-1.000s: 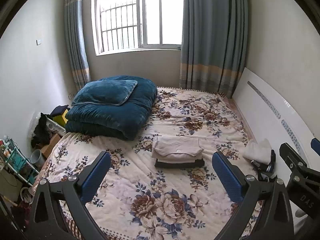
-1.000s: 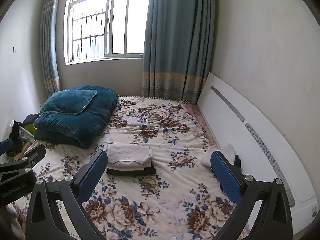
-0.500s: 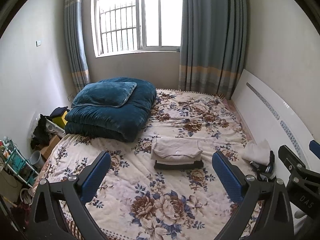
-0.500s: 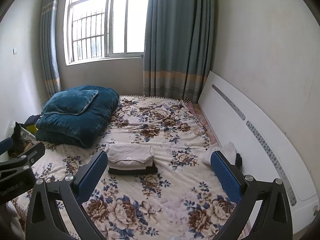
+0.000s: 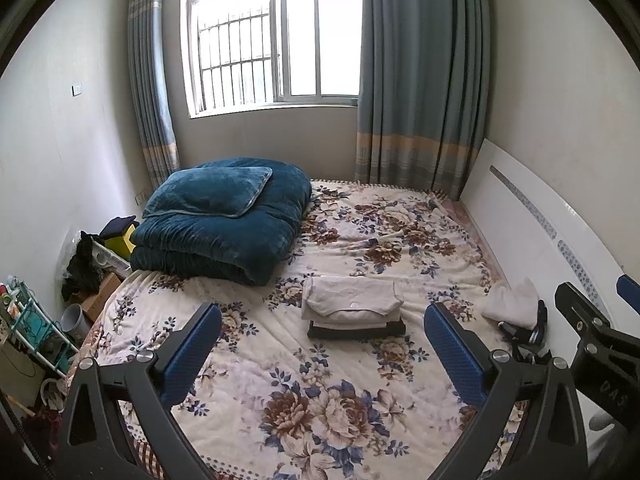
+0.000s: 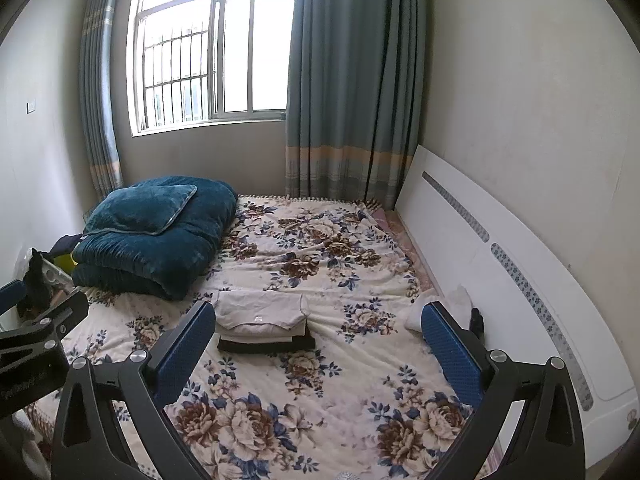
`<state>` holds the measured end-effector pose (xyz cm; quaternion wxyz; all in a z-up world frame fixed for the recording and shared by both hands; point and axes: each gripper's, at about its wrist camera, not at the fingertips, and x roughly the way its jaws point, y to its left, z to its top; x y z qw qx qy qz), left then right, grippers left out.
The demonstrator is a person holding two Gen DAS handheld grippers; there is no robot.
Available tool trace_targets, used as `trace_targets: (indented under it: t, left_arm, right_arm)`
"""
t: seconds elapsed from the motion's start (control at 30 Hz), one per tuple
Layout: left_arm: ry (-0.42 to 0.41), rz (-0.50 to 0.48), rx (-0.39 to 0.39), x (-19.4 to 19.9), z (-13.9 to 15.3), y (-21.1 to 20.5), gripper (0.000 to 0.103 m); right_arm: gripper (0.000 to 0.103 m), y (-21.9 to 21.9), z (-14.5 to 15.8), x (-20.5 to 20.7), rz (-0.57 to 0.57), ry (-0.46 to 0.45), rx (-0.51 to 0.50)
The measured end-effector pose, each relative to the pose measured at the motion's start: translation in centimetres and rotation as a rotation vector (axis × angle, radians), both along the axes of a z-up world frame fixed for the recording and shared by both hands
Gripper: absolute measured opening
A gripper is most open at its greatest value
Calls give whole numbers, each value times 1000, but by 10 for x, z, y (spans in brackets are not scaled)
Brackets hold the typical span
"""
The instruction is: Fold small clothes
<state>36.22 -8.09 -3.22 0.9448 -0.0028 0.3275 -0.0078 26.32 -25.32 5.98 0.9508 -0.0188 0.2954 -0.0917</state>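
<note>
A: Both tools are spread wide with nothing in them. The left tool (image 5: 320,344) and the right tool (image 6: 318,340) hang above the near end of the bed (image 5: 248,364), well short of any cloth.

B: Where are the clothes?

A: A stack of folded clothes (image 5: 352,308) sits about mid-bed, beige pieces on a dark one. Unfolded pieces (image 5: 514,306) lie in a heap at the bed's right edge, against the white headboard (image 5: 532,216) leaning on the wall.

B: What could go wrong?

A: I think that heap is next. It mixes a white piece with something dark, so a broad pinch could lift both together. It is also tight against the board, and the right tool's outer finger may knock the panel going in.

B: And the stack?

A: Dragging the piece across too low could topple it or pull the top layer askew.

B: Room to work?

A: The near half of the bed is open floral cover, plenty for spreading a piece. The far left corner is taken by the blue quilt (image 5: 224,232) and its pillow (image 5: 208,192). Past the left edge there is clutter on the floor.
</note>
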Motion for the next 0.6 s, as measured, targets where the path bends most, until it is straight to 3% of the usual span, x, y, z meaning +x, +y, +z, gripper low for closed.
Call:
trace_targets:
  t: [0.6]
  left_arm:
    - [-10,8,10,-6,2,8,103]
  right_arm:
    - [103,1,-1,-3,-4,0,-1]
